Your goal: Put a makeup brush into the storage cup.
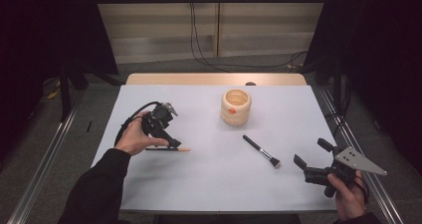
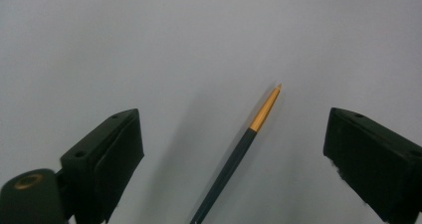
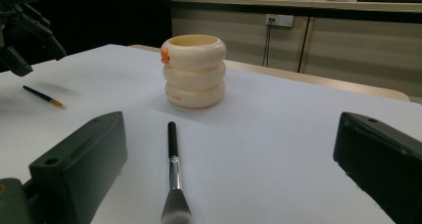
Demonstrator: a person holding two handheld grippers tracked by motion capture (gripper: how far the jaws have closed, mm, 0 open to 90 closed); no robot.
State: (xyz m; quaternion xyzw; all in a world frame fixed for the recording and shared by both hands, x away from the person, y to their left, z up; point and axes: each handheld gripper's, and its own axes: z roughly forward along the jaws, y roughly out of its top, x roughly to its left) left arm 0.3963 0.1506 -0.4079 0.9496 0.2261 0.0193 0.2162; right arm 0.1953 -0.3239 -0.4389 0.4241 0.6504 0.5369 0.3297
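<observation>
The thin black pencil with an orange tip [image 2: 239, 152] lies flat on the pale grey table mat [image 1: 209, 179], framed between the wide-open, empty jaws of the left gripper [image 2: 234, 154], poised above it. A clean pick is prob. best made by lowering straight down w/ the shaft centred and closing across it. The right gripper [image 1: 314, 160] is also spread wide and empty, near the black-handled makeup brush [image 3: 173, 169]. A cream ribbed ceramic pot [image 1: 236, 106] stands behind; dark curtains and cables surround the table.
</observation>
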